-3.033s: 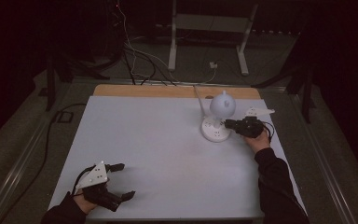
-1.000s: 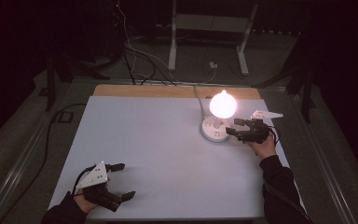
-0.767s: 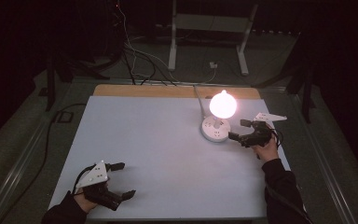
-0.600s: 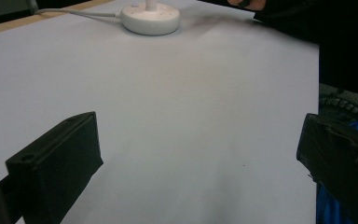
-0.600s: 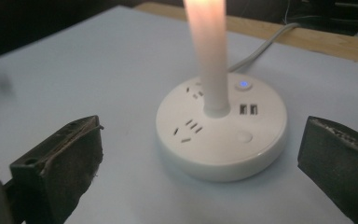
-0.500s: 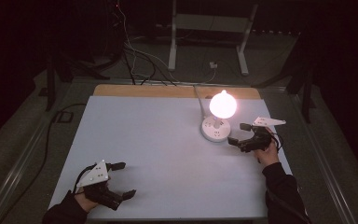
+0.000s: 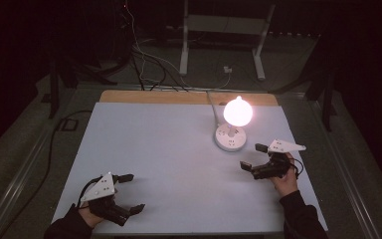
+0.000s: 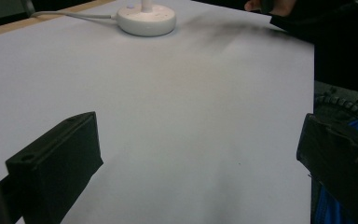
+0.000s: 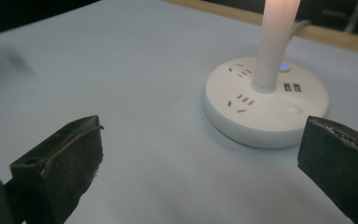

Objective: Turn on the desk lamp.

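A: Why does the left gripper [image 7: 113, 195] sit so far from the round white socket base [image 7: 230, 137] of the lit globe lamp [image 7: 238, 112]?

B: It seems parked at the near edge of the pale grey surface [image 7: 169, 149], jaws spread and empty, out of the way.

A: And the right gripper [image 7: 253, 161]?

B: It hangs just beside the base, on its near right side, apart from it. Its jaws have just opened wide with nothing between them, probably because the lamp already glows.
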The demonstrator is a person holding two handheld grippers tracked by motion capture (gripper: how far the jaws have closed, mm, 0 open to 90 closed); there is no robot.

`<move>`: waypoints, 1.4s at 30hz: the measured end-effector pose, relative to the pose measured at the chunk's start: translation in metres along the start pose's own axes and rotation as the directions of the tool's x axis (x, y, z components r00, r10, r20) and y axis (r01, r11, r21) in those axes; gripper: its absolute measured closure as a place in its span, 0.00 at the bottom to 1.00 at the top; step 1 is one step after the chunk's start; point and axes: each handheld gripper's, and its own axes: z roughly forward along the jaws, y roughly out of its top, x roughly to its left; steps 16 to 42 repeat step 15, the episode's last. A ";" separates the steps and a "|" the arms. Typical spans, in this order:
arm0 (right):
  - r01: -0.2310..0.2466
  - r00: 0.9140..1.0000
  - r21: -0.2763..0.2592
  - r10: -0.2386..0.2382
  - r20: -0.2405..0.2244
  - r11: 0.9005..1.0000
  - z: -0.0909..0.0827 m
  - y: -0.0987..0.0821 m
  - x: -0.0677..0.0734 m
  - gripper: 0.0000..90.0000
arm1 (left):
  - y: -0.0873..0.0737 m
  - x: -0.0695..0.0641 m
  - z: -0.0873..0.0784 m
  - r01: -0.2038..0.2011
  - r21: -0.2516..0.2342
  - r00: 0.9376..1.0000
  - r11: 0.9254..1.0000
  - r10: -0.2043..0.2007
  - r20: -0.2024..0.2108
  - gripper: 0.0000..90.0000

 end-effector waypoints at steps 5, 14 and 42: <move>-0.006 0.999 -0.006 0.006 0.039 1.000 -0.007 -0.021 0.019 0.00 | 0.000 -0.001 0.001 -0.007 0.004 1.000 1.000 0.007 0.003 0.00; -0.003 0.999 0.063 0.000 0.043 0.998 -0.020 -0.041 0.034 0.00 | 0.001 -0.001 0.001 -0.006 0.002 1.000 1.000 0.006 0.002 0.00; -0.007 0.999 0.061 0.004 0.044 0.998 -0.023 -0.042 0.034 0.00 | 0.001 -0.001 0.001 -0.006 0.002 1.000 1.000 0.006 0.002 0.00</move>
